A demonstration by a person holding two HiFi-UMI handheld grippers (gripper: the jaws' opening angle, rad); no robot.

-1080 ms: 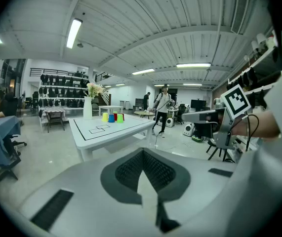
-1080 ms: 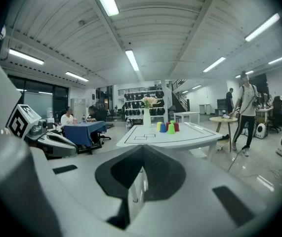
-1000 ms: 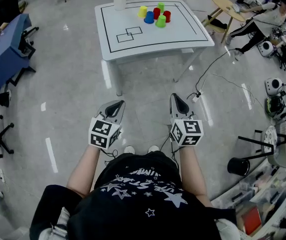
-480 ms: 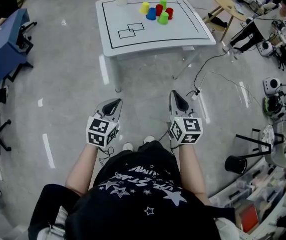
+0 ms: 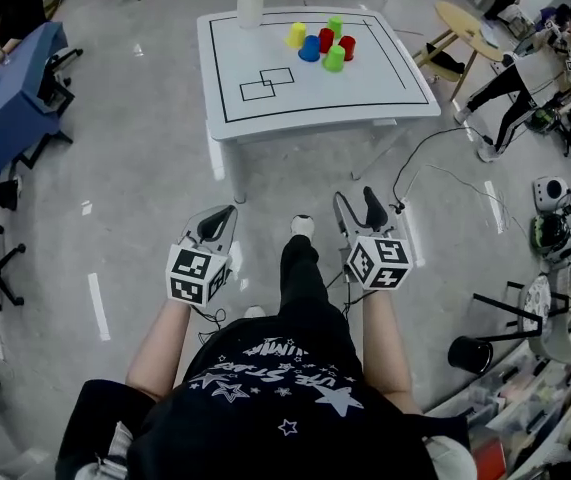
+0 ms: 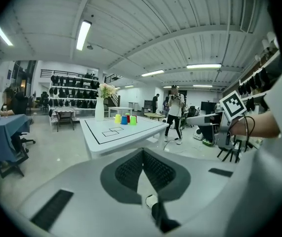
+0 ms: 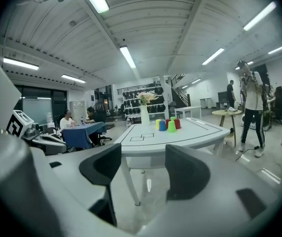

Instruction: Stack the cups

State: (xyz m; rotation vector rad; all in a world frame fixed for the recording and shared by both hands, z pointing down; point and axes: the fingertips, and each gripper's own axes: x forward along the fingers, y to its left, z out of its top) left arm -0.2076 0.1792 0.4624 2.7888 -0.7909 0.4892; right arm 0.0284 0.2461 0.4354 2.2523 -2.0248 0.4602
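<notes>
The left gripper (image 5: 219, 214) is held out in front of the body on the bare left forearm (image 5: 160, 340), pointed forward and slightly down, its jaws pressed together on nothing. The right gripper (image 5: 355, 200) is carried alongside on the right forearm (image 5: 385, 343); its jaws have just been opening and are spread, with nothing between them.

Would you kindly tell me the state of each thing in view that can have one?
left gripper: fingers shut together, nothing between them.
right gripper: fingers apart, having just been opening, nothing between them.
cups: six, standing separately in a cluster on the table, none stacked.
vase: upright at the table's far edge, holding flowers.
</notes>
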